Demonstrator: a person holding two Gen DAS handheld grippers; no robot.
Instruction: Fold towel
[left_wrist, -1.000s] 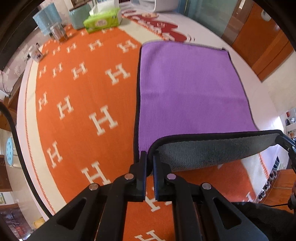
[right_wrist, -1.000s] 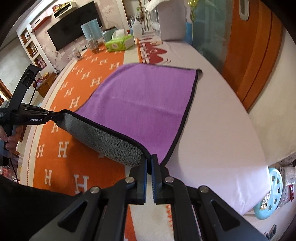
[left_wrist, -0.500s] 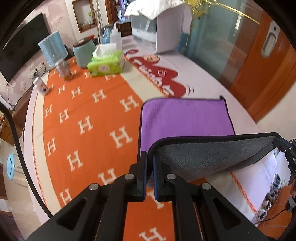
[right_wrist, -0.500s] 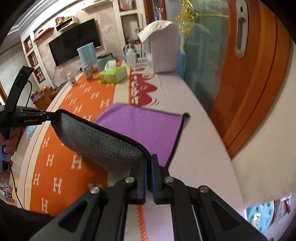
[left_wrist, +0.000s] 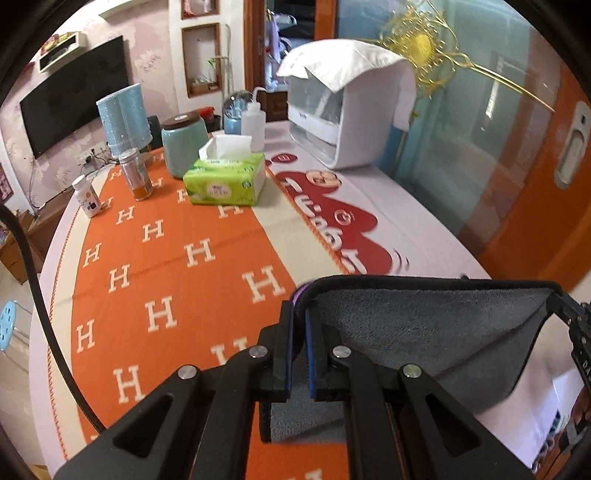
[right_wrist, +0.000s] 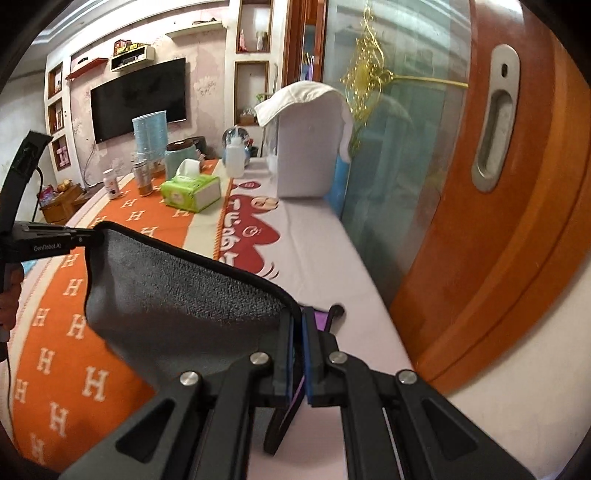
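The towel (left_wrist: 424, 332) is purple on one face and grey on the other, with a black hem. My left gripper (left_wrist: 300, 321) is shut on its near-left corner. My right gripper (right_wrist: 297, 332) is shut on the other near corner, and shows at the right edge of the left wrist view (left_wrist: 565, 306). The lifted edge hangs stretched between both grippers, grey side (right_wrist: 177, 295) towards the cameras. It hides nearly all of the purple face; only a sliver (right_wrist: 320, 318) shows. The left gripper shows in the right wrist view (right_wrist: 83, 236).
The table has an orange H-patterned cloth (left_wrist: 166, 258) and a white cloth with red print (left_wrist: 332, 221). At the far end stand a green tissue box (left_wrist: 225, 181), a teal jar (left_wrist: 184, 147), bottles (left_wrist: 136, 173), a squeeze bottle (left_wrist: 253, 122) and a white appliance (left_wrist: 347, 110). An orange door (right_wrist: 517, 203) is at right.
Both grippers have carried the held towel edge up and forward toward the far edge. The purple face, wide open a second ago, is now almost fully covered by the grey side.
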